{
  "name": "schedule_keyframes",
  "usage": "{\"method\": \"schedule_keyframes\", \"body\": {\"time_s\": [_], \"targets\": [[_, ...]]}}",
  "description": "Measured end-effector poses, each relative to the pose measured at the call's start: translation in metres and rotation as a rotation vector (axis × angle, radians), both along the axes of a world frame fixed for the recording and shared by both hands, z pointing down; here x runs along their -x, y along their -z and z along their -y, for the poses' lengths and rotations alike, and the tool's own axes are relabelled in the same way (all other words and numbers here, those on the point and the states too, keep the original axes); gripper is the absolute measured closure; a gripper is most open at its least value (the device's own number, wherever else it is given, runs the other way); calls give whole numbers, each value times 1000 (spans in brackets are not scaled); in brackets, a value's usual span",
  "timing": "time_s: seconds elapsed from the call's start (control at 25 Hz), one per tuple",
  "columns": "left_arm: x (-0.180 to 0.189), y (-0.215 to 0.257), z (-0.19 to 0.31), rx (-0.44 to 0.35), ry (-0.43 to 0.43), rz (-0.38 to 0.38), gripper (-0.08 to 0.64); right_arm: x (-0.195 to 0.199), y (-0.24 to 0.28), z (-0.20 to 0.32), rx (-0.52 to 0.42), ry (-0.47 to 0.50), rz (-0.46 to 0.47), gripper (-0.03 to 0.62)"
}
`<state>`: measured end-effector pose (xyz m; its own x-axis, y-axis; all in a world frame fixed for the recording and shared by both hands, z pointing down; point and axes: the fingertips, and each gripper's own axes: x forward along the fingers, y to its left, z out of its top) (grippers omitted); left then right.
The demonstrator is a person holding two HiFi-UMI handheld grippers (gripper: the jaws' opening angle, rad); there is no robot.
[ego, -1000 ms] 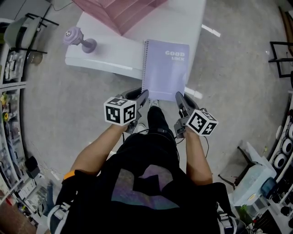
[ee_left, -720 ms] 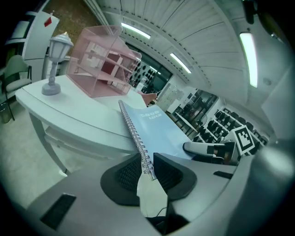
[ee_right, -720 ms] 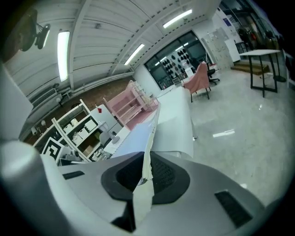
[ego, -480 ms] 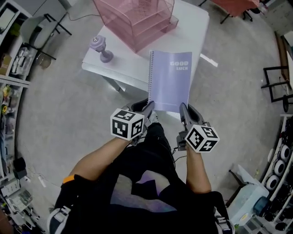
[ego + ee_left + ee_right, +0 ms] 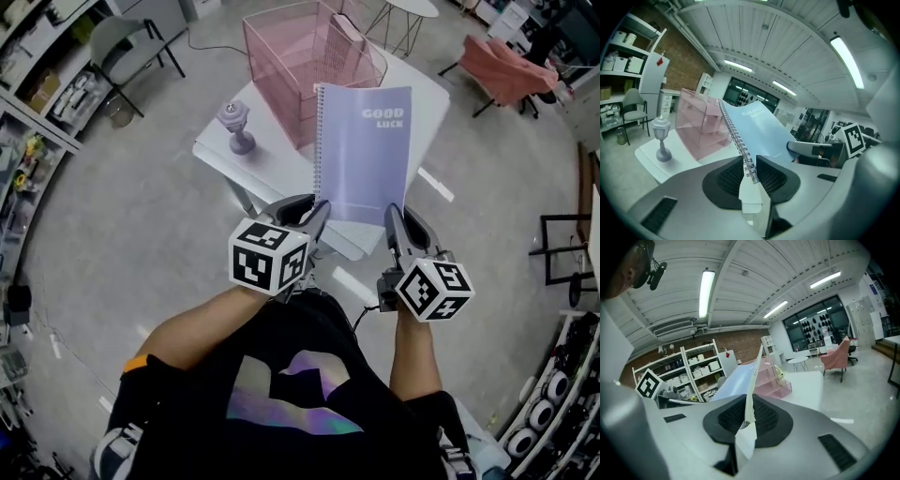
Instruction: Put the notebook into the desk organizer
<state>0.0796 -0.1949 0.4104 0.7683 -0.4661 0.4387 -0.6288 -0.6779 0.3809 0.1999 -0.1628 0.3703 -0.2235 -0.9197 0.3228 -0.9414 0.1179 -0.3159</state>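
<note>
While my left claw [image 5: 302, 208] and right claw [image 5: 401, 221] clamp the near corners of the notebook [image 5: 362, 150] above the counter [image 5: 427, 94], slotting it into the organizer [image 5: 295, 56] remains undone.

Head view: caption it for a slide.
The left gripper and right gripper hold the notebook by its near corners, pink desk organizer on the table beyond.
</note>
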Motion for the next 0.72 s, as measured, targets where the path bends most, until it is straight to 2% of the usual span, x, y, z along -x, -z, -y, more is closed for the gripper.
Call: {"method": "schedule_keyframes", "body": {"time_s": [0.2, 0.48, 0.72], "targets": [[-17, 32, 43, -48, 68, 21, 468, -16, 33, 51, -37, 81, -49, 551], [-45, 68, 115, -92, 206, 97, 463, -43, 67, 138, -74, 201, -100, 551], [-37, 89, 179, -91, 305, 159, 459, -33, 85, 215, -73, 275, -138, 549]]}}
